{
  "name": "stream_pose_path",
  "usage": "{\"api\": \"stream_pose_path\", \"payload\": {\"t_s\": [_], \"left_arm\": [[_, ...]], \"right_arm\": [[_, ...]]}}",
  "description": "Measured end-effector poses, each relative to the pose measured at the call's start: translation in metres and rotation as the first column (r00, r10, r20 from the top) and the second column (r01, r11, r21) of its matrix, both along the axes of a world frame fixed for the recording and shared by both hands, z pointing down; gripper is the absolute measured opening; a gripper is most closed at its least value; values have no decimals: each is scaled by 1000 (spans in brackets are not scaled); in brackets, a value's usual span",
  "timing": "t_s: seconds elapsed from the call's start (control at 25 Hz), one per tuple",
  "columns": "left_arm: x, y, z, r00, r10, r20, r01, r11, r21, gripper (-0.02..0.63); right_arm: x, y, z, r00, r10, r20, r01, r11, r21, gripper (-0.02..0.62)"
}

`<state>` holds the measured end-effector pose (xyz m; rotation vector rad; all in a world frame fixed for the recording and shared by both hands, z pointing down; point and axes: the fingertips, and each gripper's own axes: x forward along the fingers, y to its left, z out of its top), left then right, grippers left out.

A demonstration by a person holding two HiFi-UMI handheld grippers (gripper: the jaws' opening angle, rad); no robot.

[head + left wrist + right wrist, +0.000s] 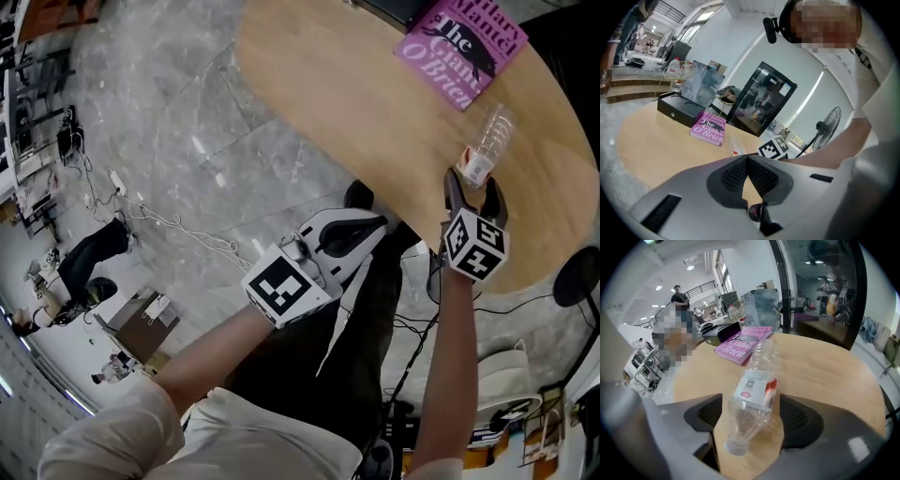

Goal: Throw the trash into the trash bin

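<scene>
Head camera: you are looking steeply down on the round surface (356, 103). The camera on your left tool (747, 161) is looking low across it from its near edge. The one on your right tool (752, 423) is sitting closer in. All three are sharing the purple book (459, 42).

**Clear plastic on pale wood**

My right claw (752, 417) wears smooth, matt grey plastic, and its pads (799, 420) are black and finely ribbed, rubbery in look. My left claw (747, 161) has the same finish. The bottle (752, 397) is thin clear plastic, crinkled and glinting, with a glossy label. The worktop (829, 371) is light wood, smooth with a soft satin sheen. The book (740, 345) has a pink paper cover, faintly glossy. The floor (169, 112) is polished grey stone, veined like marble. The black box (679, 112) looks matt.
</scene>
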<state>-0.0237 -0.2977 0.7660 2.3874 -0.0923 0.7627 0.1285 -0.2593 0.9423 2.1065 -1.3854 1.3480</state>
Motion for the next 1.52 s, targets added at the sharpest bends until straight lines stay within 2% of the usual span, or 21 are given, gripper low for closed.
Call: {"api": "stream_pose_path", "payload": {"t_s": [0.08,0.12,0.28,0.72,1.12,1.28,1.52], "left_arm": [[-4,3,7,1000,6,9,-6,1000,-4,6],[-6,4,10,1000,11,11,-11,1000,2,6],[-11,6,12,1000,24,15,-24,1000,4,6],[-14,19,9,992,126,20,-126,992,18,6],[-6,52,11,962,270,35,-271,963,16,6],[1,69,16,953,300,43,-300,954,18,6],[5,109,16,945,323,56,-324,946,0,6]], "right_arm": [[-2,1,10,1000,16,1,-16,1000,-16,386],[-2,1,11,1000,26,-1,-26,1000,-15,330],[-5,4,7,999,50,-18,-50,999,-8,313],[-23,33,-12,1000,23,0,-23,1000,17,311],[-36,81,-36,999,47,5,-47,999,25,311],[-38,106,-38,999,49,2,-49,998,28,311],[-44,154,-36,995,101,21,-101,994,29,311]]}}
